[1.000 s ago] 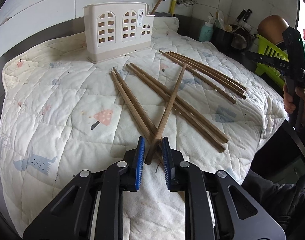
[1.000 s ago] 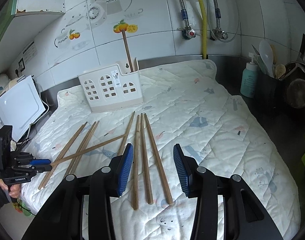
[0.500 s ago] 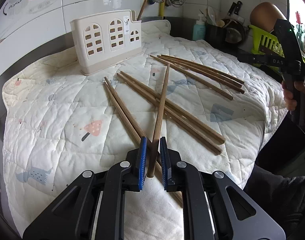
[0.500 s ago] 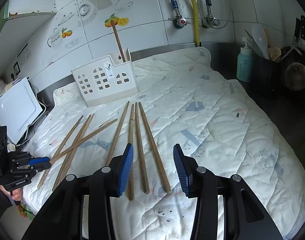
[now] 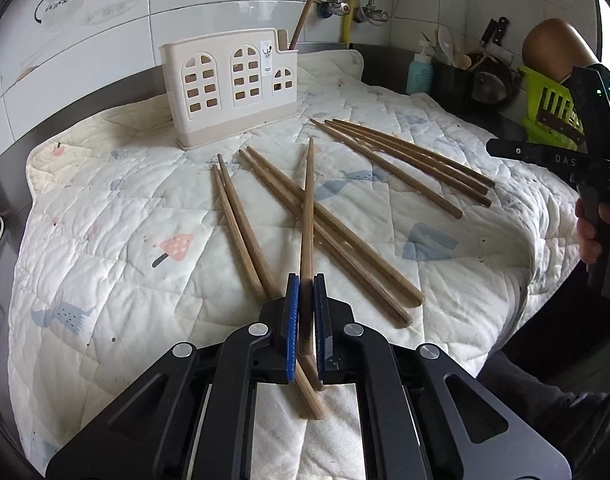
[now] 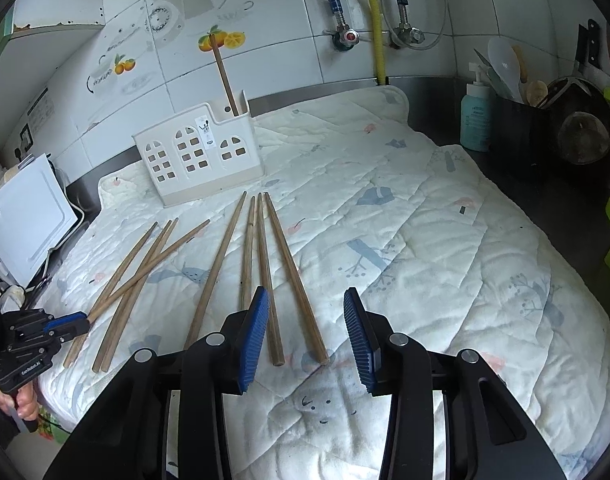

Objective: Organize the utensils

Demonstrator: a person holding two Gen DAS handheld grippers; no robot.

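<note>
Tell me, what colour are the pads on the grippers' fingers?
Blue, ribbed pads; clearest in the right wrist view.

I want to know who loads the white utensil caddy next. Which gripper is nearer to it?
Neither is clearly nearer. The left gripper, shut on a chopstick, and the open right gripper both sit at the quilt's near edge, well short of the white utensil caddy.

Right tool (image 6: 307, 328) held wide open, low over a quilted cloth (image 6: 405, 248) on the table. Four chopsticks (image 6: 261, 264) lying near-parallel just ahead, two near ends between the blue pads (image 6: 254, 340). Further left, a crossed bundle (image 6: 133, 276), one stick (image 6: 153, 260) clamped in the left tool (image 6: 71, 322) at the left edge. Far back, a white holder (image 6: 201, 156) with one upright chopstick (image 6: 224, 76) in its right compartment.
</note>
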